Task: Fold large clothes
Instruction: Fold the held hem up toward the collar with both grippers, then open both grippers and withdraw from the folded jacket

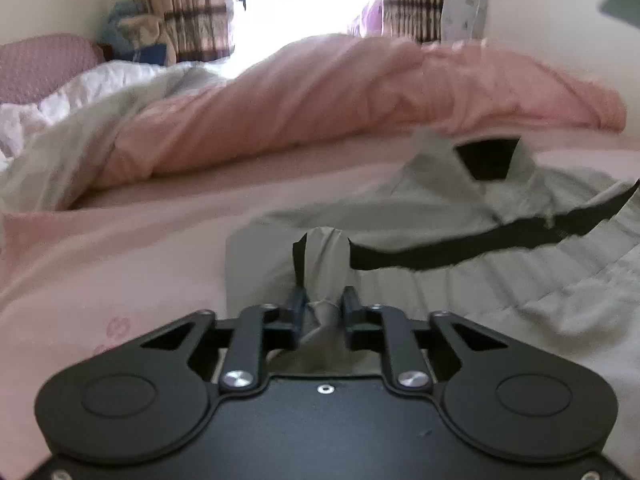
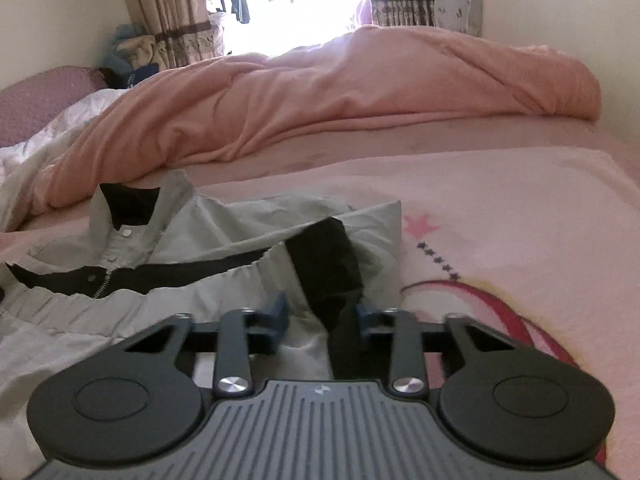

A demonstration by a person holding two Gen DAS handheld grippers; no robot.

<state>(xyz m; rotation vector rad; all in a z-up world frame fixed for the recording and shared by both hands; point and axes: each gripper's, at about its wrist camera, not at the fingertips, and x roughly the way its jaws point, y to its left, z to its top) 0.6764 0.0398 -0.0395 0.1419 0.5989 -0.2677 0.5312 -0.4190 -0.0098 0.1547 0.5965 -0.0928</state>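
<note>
A light grey jacket (image 1: 440,220) with a black band and a black-lined collar (image 1: 486,160) lies spread on the pink bed sheet (image 1: 120,248). My left gripper (image 1: 324,300) is shut on a bunched fold of grey cloth at the jacket's left edge, and the cloth bulges up past the fingertips. In the right wrist view the same jacket (image 2: 192,232) shows its zip and snaps at the left. My right gripper (image 2: 323,310) is shut on a fold of grey and black cloth at the jacket's right edge, which fills the gap between the blue fingers (image 2: 280,308).
A rumpled pink duvet (image 2: 360,92) is heaped across the far side of the bed. White and grey bedding (image 1: 60,112) lies at the left, by a pink headboard (image 1: 44,60). Behind are curtains (image 2: 168,12) and a bright window. Bare printed sheet (image 2: 500,220) lies right of the jacket.
</note>
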